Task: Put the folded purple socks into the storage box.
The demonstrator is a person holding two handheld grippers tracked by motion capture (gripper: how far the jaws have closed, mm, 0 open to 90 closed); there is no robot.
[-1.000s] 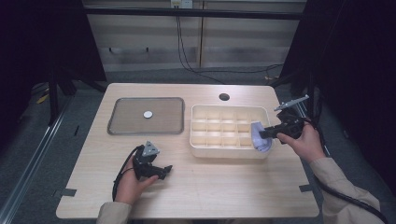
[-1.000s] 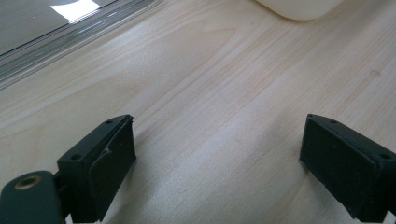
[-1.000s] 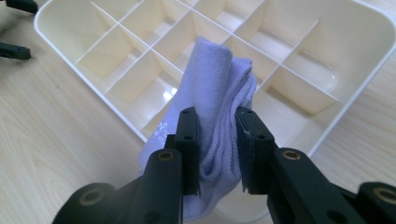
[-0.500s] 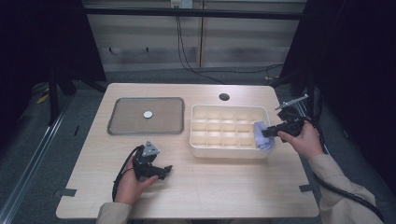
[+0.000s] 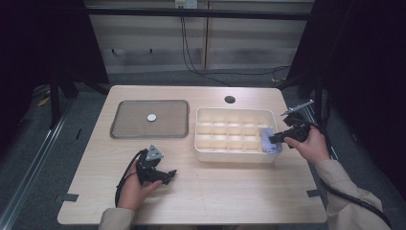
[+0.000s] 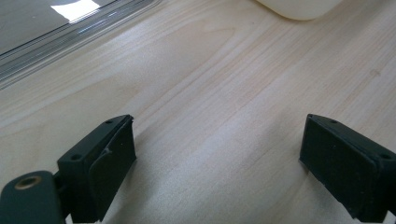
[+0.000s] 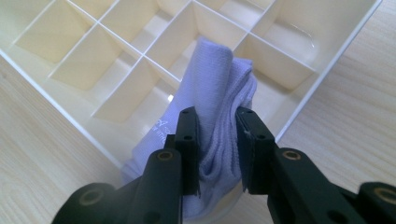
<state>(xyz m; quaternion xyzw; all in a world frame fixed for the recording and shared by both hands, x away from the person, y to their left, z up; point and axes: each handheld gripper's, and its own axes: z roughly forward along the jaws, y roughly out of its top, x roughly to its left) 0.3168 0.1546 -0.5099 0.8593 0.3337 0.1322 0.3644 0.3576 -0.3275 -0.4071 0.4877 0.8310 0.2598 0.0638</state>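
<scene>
right tongs (image 7: 217,140) clamped on folded lilac cloth (image 7: 215,93), holding it over the near-right corner cell of cream divider box (image 5: 206,143), prob to stuff it in there. left tongs (image 6: 219,158) wide open, nothing btwn them, parked on bench (image 5: 230,191) out of the way. tray (image 5: 119,129) w/ small disc (image 5: 152,117) sits untouched.

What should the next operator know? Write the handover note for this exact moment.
Right gripper: shut on the lilac cloth, holding it over the near right corner of the cream divided box.
Left gripper: open, holding nothing, low over the bare wooden table in front of the grey tray.
Done: cloth gripped and brought to the box.
Left: probably lower it into a compartment and release; it hangs partly over the rim, so settle it inside first.
</scene>
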